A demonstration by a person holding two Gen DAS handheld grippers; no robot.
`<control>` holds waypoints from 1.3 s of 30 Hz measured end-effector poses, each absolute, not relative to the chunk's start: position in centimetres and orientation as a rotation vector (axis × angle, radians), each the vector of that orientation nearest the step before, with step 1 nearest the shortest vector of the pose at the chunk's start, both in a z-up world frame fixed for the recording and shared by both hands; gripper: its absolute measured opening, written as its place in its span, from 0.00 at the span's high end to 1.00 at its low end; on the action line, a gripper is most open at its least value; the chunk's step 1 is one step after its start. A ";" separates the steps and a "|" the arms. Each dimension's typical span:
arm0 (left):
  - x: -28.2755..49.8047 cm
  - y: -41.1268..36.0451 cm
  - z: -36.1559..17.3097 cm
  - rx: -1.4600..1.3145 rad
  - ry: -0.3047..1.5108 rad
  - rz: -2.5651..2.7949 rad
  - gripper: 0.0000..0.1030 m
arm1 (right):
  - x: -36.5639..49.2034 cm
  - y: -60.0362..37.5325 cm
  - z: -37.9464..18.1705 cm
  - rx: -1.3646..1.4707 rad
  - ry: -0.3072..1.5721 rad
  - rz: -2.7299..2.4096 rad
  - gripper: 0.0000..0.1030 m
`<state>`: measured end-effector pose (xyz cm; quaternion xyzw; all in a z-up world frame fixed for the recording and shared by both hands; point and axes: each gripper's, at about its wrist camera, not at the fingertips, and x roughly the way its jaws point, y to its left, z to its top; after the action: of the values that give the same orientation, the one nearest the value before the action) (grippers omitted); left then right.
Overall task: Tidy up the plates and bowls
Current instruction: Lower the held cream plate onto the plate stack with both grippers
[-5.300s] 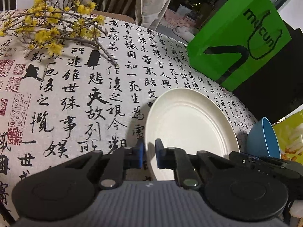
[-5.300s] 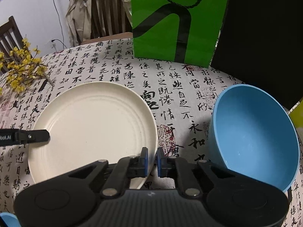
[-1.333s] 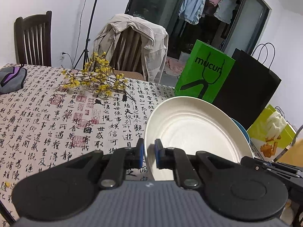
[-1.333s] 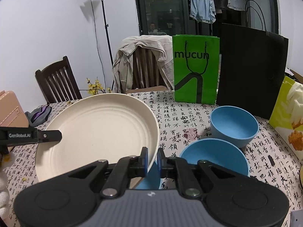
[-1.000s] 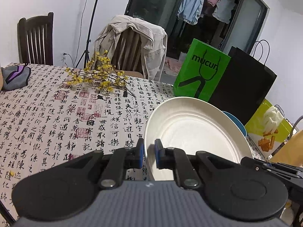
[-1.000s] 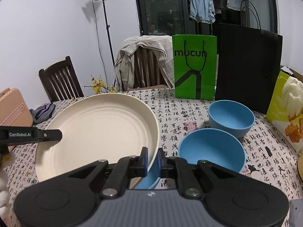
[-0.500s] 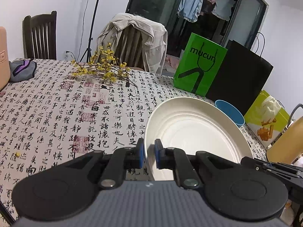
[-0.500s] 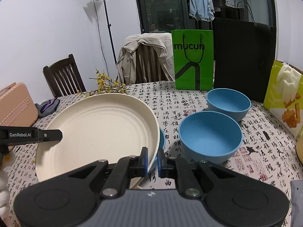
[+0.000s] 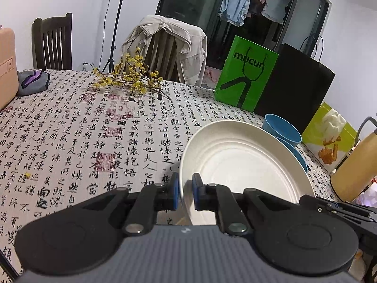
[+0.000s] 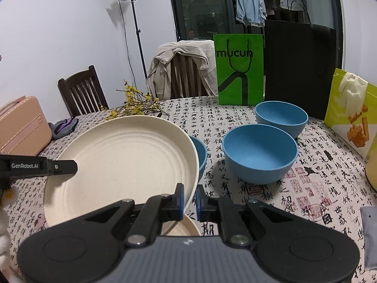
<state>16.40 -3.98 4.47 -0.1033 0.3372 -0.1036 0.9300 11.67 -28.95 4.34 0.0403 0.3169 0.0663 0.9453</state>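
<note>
I hold round cream ridged plate [image 10: 122,162] off table, frame centre-left. Right gripper [image 10: 188,199] clamps its lower-right rim; left gripper [image 9: 184,191] clamps opposite rim. Blue bowls [image 10: 259,153] right of plate.

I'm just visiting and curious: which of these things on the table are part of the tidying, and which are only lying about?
Part of the job:
cream plate, held by both grippers
second plate beneath
blue bowls

Lying about:
green bag
black bag
yellow flowers
snack bag
pink case
</note>
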 end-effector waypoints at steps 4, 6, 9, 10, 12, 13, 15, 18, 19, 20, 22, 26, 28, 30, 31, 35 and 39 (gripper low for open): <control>15.5 -4.0 4.1 -0.211 0.691 -0.216 0.89 | 10.5 -29.0 3.8 0.085 0.641 0.137 0.90; 15.1 -4.1 3.8 -0.208 0.692 -0.217 0.89 | 10.0 -29.1 3.6 0.084 0.639 0.137 0.90; 14.6 -4.2 3.4 -0.205 0.697 -0.220 0.89 | 9.5 -29.3 3.2 0.092 0.638 0.136 0.90; 14.4 -4.2 3.3 -0.204 0.699 -0.222 0.89 | 9.3 -29.4 3.0 0.095 0.637 0.136 0.90; 14.1 -4.4 2.9 -0.199 0.703 -0.223 0.89 | 9.0 -29.5 2.7 0.098 0.635 0.135 0.90; 13.9 -4.5 2.8 -0.197 0.705 -0.224 0.89 | 8.8 -29.5 2.6 0.098 0.634 0.133 0.90; 13.5 -4.6 2.4 -0.192 0.707 -0.225 0.89 | 8.4 -29.7 2.2 0.100 0.634 0.133 0.90; 13.1 -4.7 1.7 -0.190 0.717 -0.227 0.88 | 7.9 -29.9 1.8 0.107 0.637 0.135 0.90; 12.9 -4.7 1.5 -0.191 0.720 -0.228 0.88 | 7.7 -29.9 1.6 0.106 0.638 0.135 0.90; 12.8 -4.7 1.3 -0.192 0.725 -0.227 0.88 | 7.6 -30.0 1.4 0.106 0.639 0.135 0.90; 12.6 -4.7 0.8 -0.194 0.732 -0.226 0.88 | 7.3 -30.0 1.1 0.105 0.639 0.136 0.90; 11.8 -4.7 0.0 -0.191 0.736 -0.225 0.88 | 6.5 -29.9 0.4 0.098 0.634 0.135 0.90; 11.5 -4.6 -0.4 -0.190 0.740 -0.224 0.88 | 6.3 -29.8 0.1 0.096 0.636 0.134 0.90; 11.2 -4.5 -0.7 -0.187 0.742 -0.219 0.88 | 6.0 -29.7 -0.3 0.094 0.640 0.137 0.90; 11.1 -4.5 -0.8 -0.186 0.744 -0.216 0.88 | 5.9 -29.6 -0.5 0.095 0.642 0.137 0.90; 10.8 -4.6 -1.3 -0.171 0.744 -0.207 0.88 | 5.6 -29.4 -1.5 0.089 0.644 0.134 0.90; 10.7 -4.7 -2.2 -0.156 0.755 -0.199 0.87 | 5.4 -29.1 -2.5 0.081 0.642 0.123 0.91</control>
<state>10.66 -4.69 -2.17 -0.0758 0.3674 -0.0967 0.9219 5.40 -29.14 -2.55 0.0400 0.3154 0.0604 0.9462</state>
